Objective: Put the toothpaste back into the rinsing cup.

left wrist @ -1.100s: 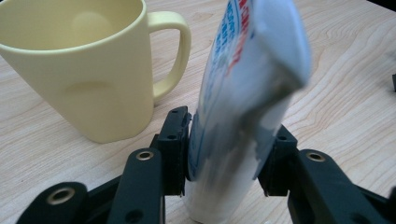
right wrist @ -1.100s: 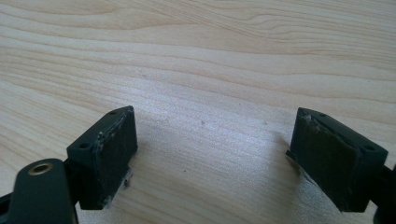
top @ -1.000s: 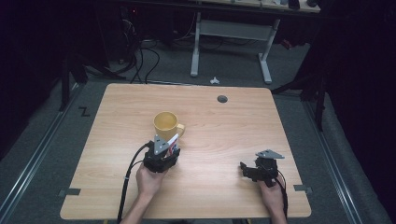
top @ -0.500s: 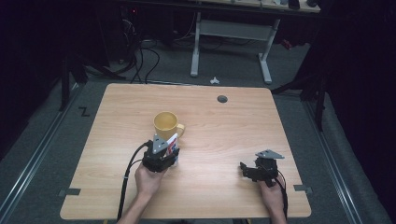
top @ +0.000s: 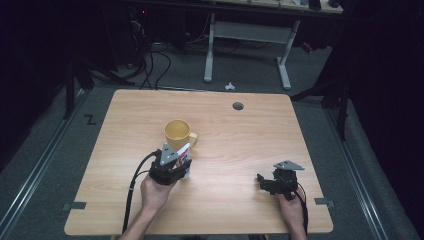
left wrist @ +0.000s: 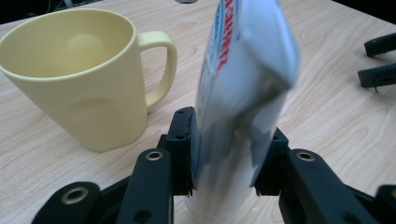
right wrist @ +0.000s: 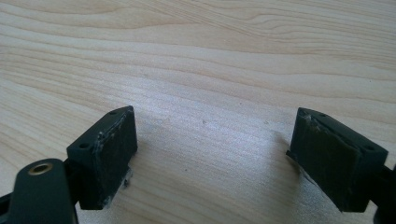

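White packet point(left wrist: 243, 93) with red-and-blue print, upright, pinched between left gripper point(left wrist: 224, 158) fingers; right gripper point(right wrist: 212, 154) fingers spread.

Light wood tabletop point(top: 250, 145) with a round grommet hole point(top: 238, 106) near the far edge. Grey carpet floor point(top: 60, 165) around it, metal rails point(top: 30, 175) at the sides. Second desk's white legs point(top: 245, 45) behind, black cables point(top: 150, 65) underneath. Room dark beyond.

White packet point(left wrist: 243, 93) with red-blue print, upright (lower part squeezed between black jaws), just right of yellow mug point(left wrist: 84, 74) handle, near it.
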A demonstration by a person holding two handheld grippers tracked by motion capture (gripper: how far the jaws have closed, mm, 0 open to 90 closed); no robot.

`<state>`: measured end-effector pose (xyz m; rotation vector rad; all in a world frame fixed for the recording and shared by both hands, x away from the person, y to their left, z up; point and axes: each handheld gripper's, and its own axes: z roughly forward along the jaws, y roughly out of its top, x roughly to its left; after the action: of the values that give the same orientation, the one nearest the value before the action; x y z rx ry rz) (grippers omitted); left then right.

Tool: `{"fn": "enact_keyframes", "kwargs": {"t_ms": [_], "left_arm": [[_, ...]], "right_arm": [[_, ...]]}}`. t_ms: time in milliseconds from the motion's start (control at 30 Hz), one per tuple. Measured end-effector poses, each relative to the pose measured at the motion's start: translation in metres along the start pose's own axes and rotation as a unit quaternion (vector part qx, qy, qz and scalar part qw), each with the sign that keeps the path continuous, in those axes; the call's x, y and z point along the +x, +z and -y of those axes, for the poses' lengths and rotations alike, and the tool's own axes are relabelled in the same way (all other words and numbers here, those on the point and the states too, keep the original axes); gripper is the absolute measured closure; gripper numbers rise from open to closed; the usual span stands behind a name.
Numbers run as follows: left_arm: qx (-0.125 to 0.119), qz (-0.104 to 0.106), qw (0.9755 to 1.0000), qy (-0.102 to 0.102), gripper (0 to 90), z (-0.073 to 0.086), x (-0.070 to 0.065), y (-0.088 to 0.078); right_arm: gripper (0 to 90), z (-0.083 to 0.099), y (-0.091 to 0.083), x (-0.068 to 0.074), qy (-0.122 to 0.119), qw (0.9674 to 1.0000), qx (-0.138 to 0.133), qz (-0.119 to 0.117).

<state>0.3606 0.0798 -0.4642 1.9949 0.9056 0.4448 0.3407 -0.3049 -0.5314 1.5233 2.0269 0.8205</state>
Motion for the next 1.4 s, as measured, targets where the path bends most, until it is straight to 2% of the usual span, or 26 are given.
{"fn": "enact_keyframes", "kwargs": {"t_ms": [167,533,967,1300,1400], "left_arm": [[0.001,0.007,0.9999,0.008,65.8,-0.003,0.0,-0.007],[-0.003,0.019,0.9998,-0.002,65.8,-0.013,0.006,-0.016],[-0.015,0.023,0.9996,0.007,65.8,-0.035,0.011,-0.028],[-0.029,0.026,0.9992,0.005,65.8,-0.057,0.016,-0.038],[-0.035,0.025,0.9991,-0.002,65.8,-0.061,0.018,-0.039]], "right_arm": [[14.8,0.0,0.0,0.0,0.0,1.0,0.0,0.0],[14.8,0.0,0.0,0.0,-0.001,1.0,0.0,0.0],[14.8,0.0,0.0,0.0,-0.001,1.0,0.0,0.0],[14.8,0.0,0.0,0.0,-0.001,1.0,0.0,0.0],[14.8,0.0,0.0,0.0,-0.001,1.0,0.0,0.0]]}}
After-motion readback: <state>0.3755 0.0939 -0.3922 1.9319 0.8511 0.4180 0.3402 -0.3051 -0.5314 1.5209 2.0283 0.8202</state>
